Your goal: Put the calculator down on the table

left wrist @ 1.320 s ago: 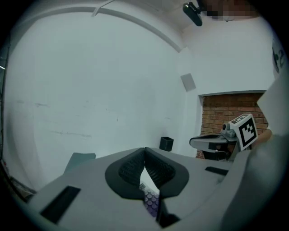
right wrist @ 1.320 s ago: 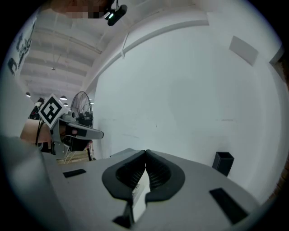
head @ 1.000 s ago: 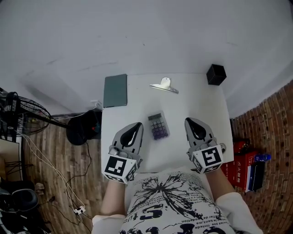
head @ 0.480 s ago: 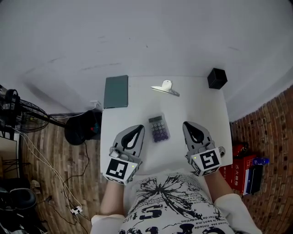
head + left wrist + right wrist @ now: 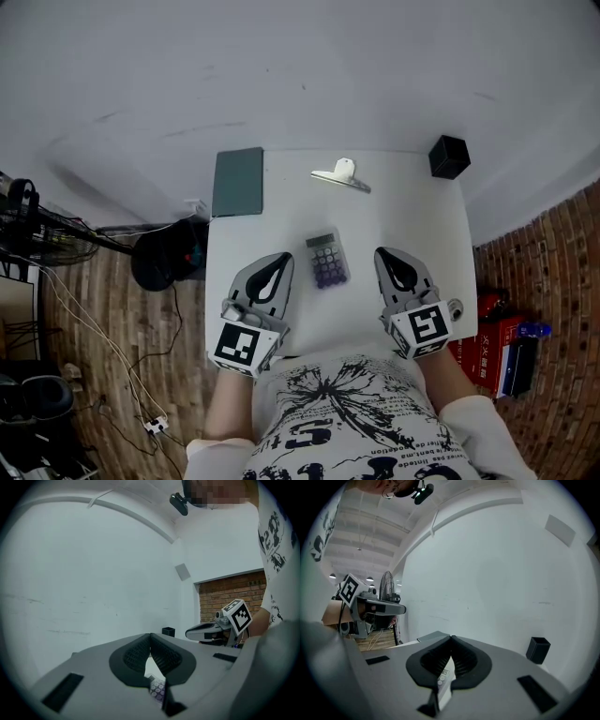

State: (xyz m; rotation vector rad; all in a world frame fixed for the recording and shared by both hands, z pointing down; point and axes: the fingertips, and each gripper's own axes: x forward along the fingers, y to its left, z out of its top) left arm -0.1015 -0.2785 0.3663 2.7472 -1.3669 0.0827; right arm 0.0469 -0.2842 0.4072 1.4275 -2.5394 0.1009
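**A:** Hardly anything has moved since a second ago. The calculator (image 5: 325, 259) lies where it lay, and both grippers keep their places on either side of it.

**B:** So it is down on the worktop (image 5: 412, 211)?

**A:** Yes, flat with its keys up, and touching neither gripper. The left gripper (image 5: 282, 257) is just to the left of the calculator. The right gripper (image 5: 385, 255) is a little farther off to its right.

**B:** And the fingers (image 5: 135, 656)?

**A:** Closed tip to tip on both grippers, with nothing held. In each gripper view the calculator shows only through the small gap below the meeting tips, lying on the worktop.

**B:** What else is around it?

**A:** Beyond the calculator lies a metal clip (image 5: 341, 175). Beyond it and to the left is a dark green notebook (image 5: 237, 182). Beyond it and well to the right stands a small black box (image 5: 448, 156).
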